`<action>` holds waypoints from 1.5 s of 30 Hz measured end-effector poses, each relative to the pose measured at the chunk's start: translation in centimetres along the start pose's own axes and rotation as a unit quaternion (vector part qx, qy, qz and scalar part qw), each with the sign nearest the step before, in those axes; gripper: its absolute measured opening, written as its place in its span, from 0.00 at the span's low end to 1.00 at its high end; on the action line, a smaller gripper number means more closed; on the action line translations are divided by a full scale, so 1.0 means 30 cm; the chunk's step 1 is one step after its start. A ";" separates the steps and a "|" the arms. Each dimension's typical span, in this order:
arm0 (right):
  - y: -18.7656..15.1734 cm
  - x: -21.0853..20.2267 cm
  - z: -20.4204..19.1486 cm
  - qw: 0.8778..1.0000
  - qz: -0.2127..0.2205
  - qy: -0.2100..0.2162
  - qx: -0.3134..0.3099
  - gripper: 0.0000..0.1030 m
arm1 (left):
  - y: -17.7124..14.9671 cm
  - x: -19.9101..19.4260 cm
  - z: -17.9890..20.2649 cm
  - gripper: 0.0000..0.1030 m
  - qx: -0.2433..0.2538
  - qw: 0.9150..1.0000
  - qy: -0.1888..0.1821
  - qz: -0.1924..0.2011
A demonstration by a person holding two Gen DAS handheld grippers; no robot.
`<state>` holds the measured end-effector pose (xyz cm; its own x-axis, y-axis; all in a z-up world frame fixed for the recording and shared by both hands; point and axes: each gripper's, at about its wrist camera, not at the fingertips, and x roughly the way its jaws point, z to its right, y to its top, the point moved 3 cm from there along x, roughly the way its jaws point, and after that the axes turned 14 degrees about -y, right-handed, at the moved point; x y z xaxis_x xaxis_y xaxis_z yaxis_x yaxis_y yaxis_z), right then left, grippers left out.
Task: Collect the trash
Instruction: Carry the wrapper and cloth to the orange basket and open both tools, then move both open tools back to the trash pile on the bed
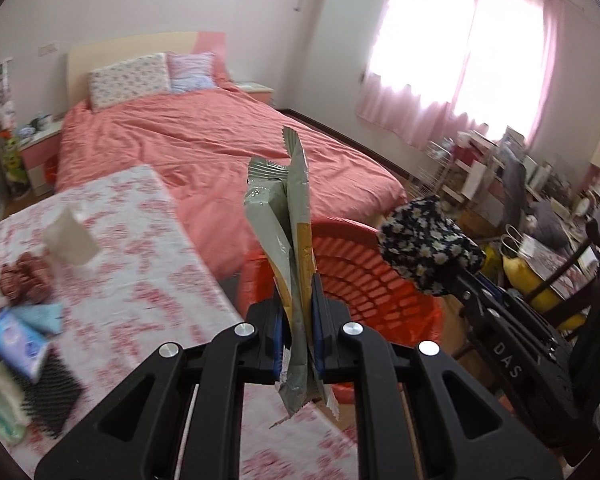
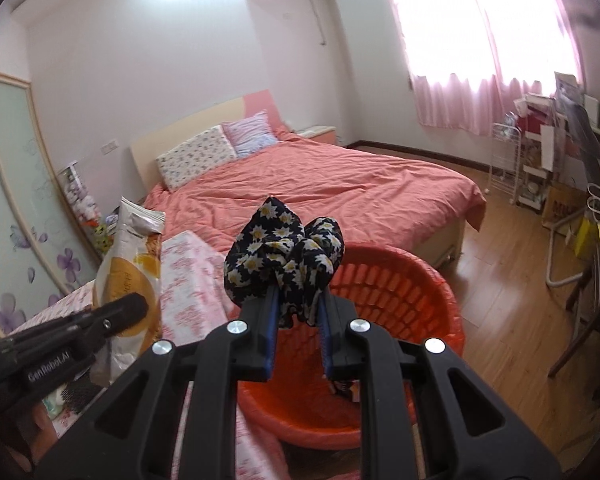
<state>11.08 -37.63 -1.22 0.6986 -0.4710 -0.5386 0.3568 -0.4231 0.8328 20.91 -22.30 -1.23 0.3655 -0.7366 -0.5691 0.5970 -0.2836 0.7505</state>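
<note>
My left gripper [image 1: 297, 316] is shut on an empty snack wrapper [image 1: 288, 224], grey-silver inside with an orange print, held upright; it also shows in the right wrist view [image 2: 130, 264]. My right gripper [image 2: 298, 312] is shut on a black floral cloth bundle [image 2: 284, 256], which also shows in the left wrist view [image 1: 430, 246]. Both are held over or just beside the red plastic basket [image 2: 400, 280], seen in the left wrist view too [image 1: 364, 264].
A table with a pink-and-white floral cloth [image 1: 132, 272] is at left, bearing a tissue pack [image 1: 18, 340], a white crumpled paper [image 1: 70, 238], a reddish item [image 1: 24, 276] and a black brush [image 1: 48, 396]. A bed [image 2: 320, 184] lies beyond. Cluttered shelves [image 2: 548, 152] stand at right.
</note>
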 end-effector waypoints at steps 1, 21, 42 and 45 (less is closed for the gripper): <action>0.003 0.013 0.011 1.000 -0.002 -0.003 0.003 0.17 | 0.001 0.031 0.011 0.11 0.002 1.000 -0.004 -0.007; -0.065 0.141 0.020 0.999 -0.032 -0.025 -0.011 0.53 | -0.088 -0.013 -0.100 0.78 -0.016 0.993 0.116 -0.021; -0.317 -0.049 -0.595 0.979 -0.073 0.102 -0.159 0.58 | -0.349 -0.610 -0.646 0.98 -0.140 0.937 0.318 0.032; -0.359 -0.060 -0.670 0.974 -0.084 0.118 -0.174 0.58 | -0.379 -0.654 -0.725 0.98 -0.172 0.933 0.313 0.043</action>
<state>18.45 -16.65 -6.64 0.7200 -0.2094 -0.6616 0.6393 -0.1709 0.7498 22.50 8.72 -5.91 0.7033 -0.2131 -0.6782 0.7016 0.0535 0.7106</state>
